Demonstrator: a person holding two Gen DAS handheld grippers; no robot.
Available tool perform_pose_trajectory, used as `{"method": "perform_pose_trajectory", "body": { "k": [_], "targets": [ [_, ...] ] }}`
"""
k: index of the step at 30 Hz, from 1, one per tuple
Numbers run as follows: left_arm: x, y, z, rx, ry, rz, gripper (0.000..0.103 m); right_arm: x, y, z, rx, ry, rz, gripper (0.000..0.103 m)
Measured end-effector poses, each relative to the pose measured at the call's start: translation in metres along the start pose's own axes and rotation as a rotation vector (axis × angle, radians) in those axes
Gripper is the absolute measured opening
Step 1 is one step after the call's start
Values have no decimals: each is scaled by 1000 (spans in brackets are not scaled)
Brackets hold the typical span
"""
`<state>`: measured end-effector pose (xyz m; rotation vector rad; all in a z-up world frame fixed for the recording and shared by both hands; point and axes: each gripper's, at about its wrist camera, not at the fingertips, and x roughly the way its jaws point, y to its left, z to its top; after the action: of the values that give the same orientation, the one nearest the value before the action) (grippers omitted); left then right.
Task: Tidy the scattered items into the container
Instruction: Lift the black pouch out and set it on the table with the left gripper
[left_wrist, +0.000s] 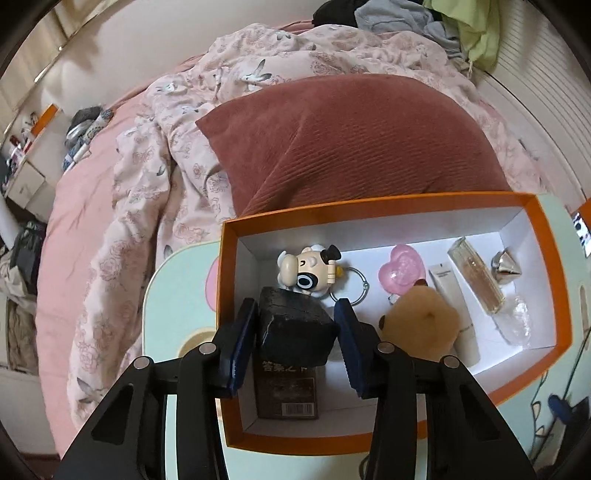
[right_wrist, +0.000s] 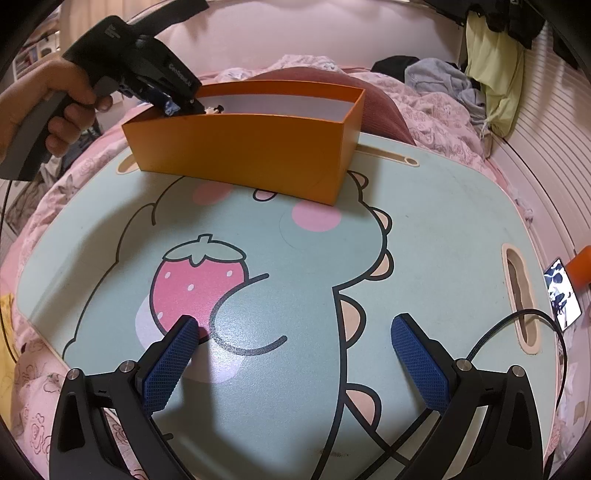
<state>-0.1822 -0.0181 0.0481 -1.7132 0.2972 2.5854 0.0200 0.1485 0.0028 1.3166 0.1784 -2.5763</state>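
Note:
My left gripper (left_wrist: 297, 314) is over the left end of the orange box (left_wrist: 546, 258), its blue pads either side of a black cube-shaped object (left_wrist: 295, 332). A gap shows on the right pad side, so whether it is gripped is unclear. Under it lies a dark book (left_wrist: 288, 387). Inside the box are a cartoon cow keychain (left_wrist: 310, 273), a pink heart (left_wrist: 400, 271), a tan plush (left_wrist: 424, 325), a white tube (left_wrist: 450, 295), a perfume bottle (left_wrist: 476, 277) and a silver cone (left_wrist: 506, 267). My right gripper (right_wrist: 291, 332) is open and empty above the cartoon table (right_wrist: 424, 229), in front of the box (right_wrist: 251, 147).
The low table (left_wrist: 177, 280) stands on a bed with a floral duvet (left_wrist: 155, 155) and a rust-red pillow (left_wrist: 351, 140) behind the box. A phone (right_wrist: 563, 293) lies at the table's right edge. A black cable (right_wrist: 517, 325) runs near my right gripper.

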Motion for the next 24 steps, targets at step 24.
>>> {"method": "perform_pose_trajectory", "body": {
  "k": [24],
  "targets": [
    [-96,8,-115,-191,-208,-559,44,0,1,-1,0,0,1,103]
  ]
}}
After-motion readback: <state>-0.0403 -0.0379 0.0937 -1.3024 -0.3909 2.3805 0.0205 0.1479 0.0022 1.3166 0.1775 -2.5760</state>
